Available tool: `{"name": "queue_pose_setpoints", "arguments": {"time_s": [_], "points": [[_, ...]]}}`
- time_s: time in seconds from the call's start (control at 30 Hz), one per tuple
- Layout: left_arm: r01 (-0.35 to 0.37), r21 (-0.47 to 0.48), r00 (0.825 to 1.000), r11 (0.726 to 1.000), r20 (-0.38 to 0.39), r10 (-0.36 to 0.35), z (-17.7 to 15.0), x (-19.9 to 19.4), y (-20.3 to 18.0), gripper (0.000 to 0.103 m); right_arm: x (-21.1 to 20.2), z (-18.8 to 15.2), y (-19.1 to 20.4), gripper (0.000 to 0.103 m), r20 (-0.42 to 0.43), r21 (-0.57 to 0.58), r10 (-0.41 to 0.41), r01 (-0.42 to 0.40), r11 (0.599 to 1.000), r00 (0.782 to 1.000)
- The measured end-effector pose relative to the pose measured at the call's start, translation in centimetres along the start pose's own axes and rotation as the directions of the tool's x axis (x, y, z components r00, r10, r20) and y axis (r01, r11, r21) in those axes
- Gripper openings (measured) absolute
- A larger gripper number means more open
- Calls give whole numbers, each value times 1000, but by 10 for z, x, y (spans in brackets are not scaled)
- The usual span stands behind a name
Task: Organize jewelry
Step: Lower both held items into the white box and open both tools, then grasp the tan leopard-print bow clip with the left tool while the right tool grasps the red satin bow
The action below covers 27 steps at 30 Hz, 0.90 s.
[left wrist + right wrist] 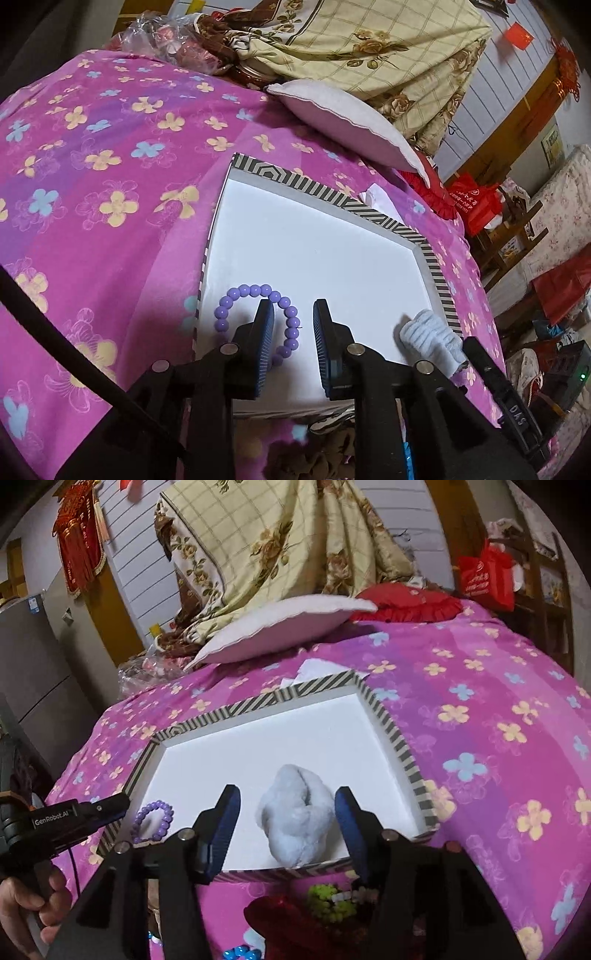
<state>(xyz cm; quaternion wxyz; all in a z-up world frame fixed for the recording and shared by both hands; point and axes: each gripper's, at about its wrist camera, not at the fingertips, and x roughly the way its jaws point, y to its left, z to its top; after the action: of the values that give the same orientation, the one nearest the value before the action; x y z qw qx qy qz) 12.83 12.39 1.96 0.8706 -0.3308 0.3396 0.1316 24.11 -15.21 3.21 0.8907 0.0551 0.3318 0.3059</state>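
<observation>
In the near half of the striped-rimmed box (258,701) on the pink flowered bedspread (480,701), two items are already lodged. A fluffy pale-blue hair band (295,823) lies on the white floor close to the near wall. A purple bead bracelet (162,806) sits in the near left corner.

Right gripper (288,805): jaws moderately wide, one on each side of the hair band. The right pad is at the edge of the fluff and the left pad is clear of it; no squeeze is evident. The band lies directly ahead between the fingers. Its long axis runs near to far, roughly along them, so the jaws span its short width.

Left gripper (293,325): jaws narrowly apart, gripping nothing. Its left finger stands inside the bracelet's ring, and the ring's right arc lies in the gap.

Assessment: the right hand is the nearer to the hair band, the left to the bracelet. Further pieces, among them a green bead cluster (328,901), lie on the bedspread nearer than the box, beneath the right gripper. Reaching them would call for drawing back toward the near side.
</observation>
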Motion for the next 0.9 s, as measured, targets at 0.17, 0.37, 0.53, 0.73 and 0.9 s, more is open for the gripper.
{"name": "queue_pose_setpoints", "arguments": {"time_s": [0.17,0.37,0.53,0.73,0.9], "points": [[13,53,1000,999,5,-13,-7,-14,-5,0,-32,6,-9,56,85,13,-5,4,1000,996],[67,163,995,984,-87,-53,-45,-29,-21,0,-52,-10,-23,56,-9,12,-58,58,998,998],[100,215,989,971,-124,-74,-64,-25,-38,0,-71,-38,-37,56,-116,31,-57,61,998,992],[74,271,993,960,-106,-47,-67,-11,-59,0,-79,-48,-45,59,-133,-39,-102,97,994,986],[64,281,991,957,-127,-29,-69,1,-67,0,-75,-47,-50,59,-148,-8,-72,72,997,986]]}}
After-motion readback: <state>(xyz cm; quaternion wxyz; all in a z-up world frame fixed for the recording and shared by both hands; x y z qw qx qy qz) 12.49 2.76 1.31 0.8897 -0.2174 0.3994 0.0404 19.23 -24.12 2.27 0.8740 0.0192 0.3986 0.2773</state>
